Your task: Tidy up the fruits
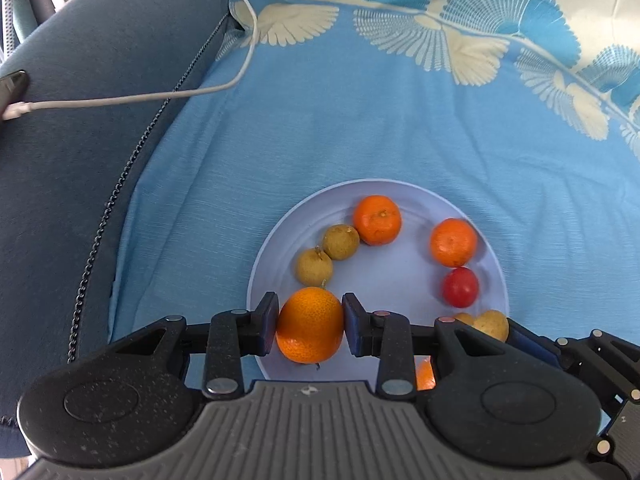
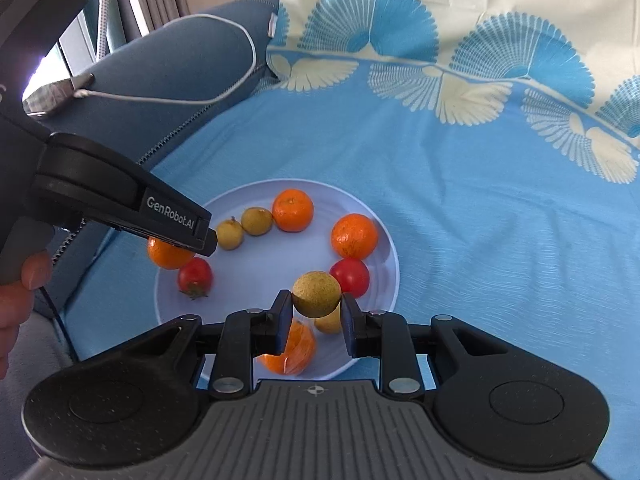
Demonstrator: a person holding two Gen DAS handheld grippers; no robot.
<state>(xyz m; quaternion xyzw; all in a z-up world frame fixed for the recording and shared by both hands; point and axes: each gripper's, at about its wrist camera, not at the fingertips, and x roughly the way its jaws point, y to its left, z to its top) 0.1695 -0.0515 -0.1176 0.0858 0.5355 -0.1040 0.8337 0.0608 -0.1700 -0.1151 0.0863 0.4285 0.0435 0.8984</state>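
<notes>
Left wrist view: left gripper, jaws pinching a large round orange tangerine over the near rim of the pale blue round plate; seven fruits show on it.

Right wrist view: right gripper, jaws pinching a small tan longan above the same plate. Only this view shows the stemmed red tomato. Judged nearly done: two fruits left to set down.

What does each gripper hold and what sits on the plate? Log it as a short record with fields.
surface: blue patterned bedsheet
container: pale round plate
left gripper: shut on a mandarin
right gripper: shut on a longan
on plate, loose: mandarins, longans, cherry tomatoes
off plate: white cable across a dark blue cushion
</notes>
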